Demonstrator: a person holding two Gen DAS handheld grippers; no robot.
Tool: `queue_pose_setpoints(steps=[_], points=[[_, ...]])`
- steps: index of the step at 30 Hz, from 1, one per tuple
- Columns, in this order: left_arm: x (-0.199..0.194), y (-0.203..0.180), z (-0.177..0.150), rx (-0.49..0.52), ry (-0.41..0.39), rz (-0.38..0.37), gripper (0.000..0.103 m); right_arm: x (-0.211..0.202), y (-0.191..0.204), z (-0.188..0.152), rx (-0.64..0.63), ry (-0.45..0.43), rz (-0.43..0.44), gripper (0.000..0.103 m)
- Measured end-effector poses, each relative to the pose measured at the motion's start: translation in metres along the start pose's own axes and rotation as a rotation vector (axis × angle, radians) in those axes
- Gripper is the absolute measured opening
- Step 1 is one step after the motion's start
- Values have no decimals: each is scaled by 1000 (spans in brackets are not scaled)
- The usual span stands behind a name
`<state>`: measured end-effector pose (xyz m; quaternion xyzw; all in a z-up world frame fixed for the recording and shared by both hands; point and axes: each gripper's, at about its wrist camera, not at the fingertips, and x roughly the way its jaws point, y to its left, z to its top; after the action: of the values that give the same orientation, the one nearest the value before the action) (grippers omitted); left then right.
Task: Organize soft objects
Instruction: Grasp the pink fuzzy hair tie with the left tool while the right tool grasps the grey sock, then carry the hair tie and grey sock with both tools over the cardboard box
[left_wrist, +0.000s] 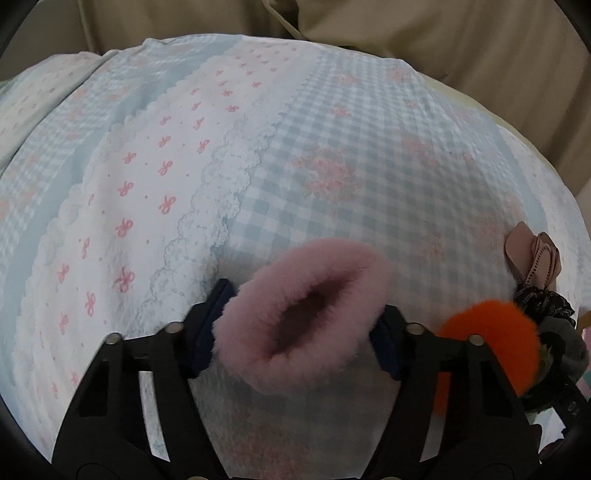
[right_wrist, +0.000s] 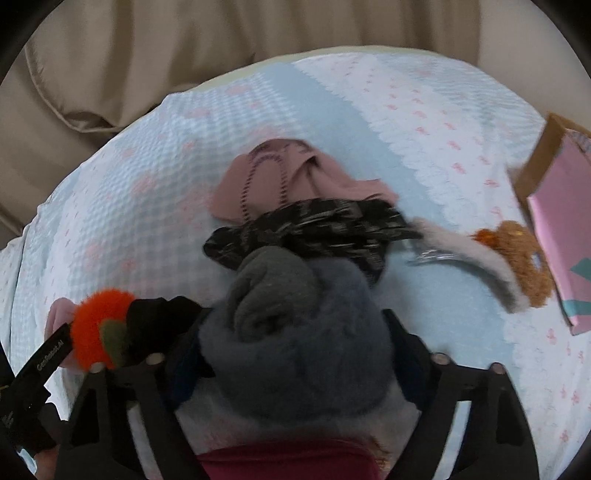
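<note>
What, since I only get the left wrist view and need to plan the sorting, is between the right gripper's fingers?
Observer: The right gripper is closed on a grey fuzzy bundle, with its pads pressing both sides.
Operator: Is there anywhere to put things?
Observer: A pink box lies at the right edge of the bedspread, apart from the pile.
Operator: Is anything loose near it?
Observer: A brown scrunchie sits beside the box, touching a white furry piece.
</note>
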<state>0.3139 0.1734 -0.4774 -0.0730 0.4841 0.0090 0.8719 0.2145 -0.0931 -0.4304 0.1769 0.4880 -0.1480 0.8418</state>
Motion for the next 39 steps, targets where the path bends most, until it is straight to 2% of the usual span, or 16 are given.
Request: queue_pose_setpoints(steps=[2,7,11,21,31,39], points=[[0,0,2,10,-3,-4,48,2,3,-2,-7,7,-8,68],[-4,-3,4,45,2,-22,36,-4,6,-4,-26,-6,-21,53],[-10,0,5,41,-1,-33,35,-11,11,-6,-55,-18,-31,46],[-53,0,19,52,-38,-32,35,-64,16,6,-76,-86,-29,46],[-166,-45,47,117,-128,-63,35,-176,1,46,-95,-160,6,46],[-269,-118,54,162,-211,-82,35,-265,-42,85,-162,-206,66,46]])
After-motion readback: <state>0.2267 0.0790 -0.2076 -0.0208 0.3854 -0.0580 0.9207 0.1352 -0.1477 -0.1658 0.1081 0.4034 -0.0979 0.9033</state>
